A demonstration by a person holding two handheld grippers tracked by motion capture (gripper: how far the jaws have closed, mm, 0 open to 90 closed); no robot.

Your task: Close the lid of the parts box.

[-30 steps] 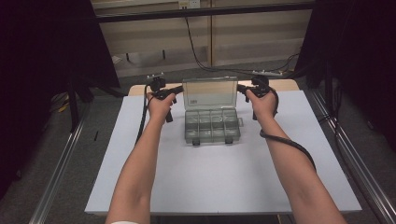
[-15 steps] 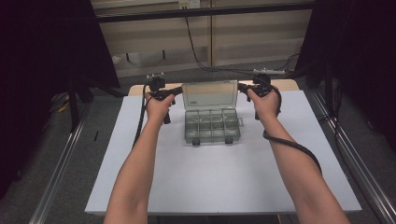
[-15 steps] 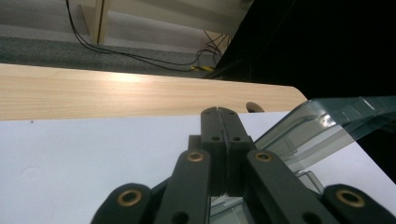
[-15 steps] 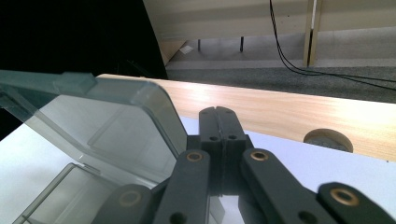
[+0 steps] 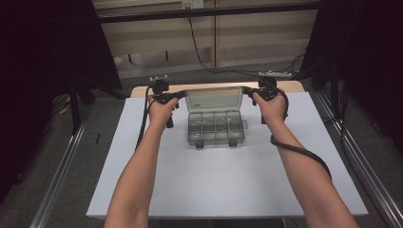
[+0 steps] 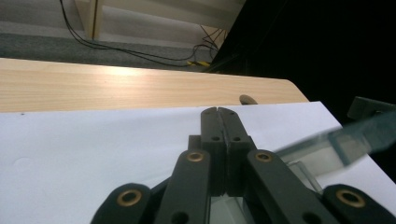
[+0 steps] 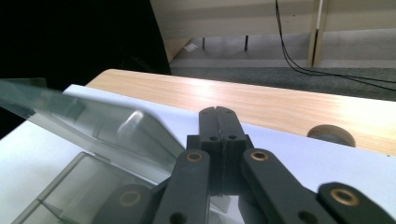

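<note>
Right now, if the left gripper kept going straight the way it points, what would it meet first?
Probably nothing close. The shut left gripper points low across the white sheet toward the bare wooden table edge. The clear organizer box's raised lid sits off to one side, though depth is uncertain.

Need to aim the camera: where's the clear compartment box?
In the high view, the clear compartment box sits mid-table toward the far edge, between both grippers.
</note>
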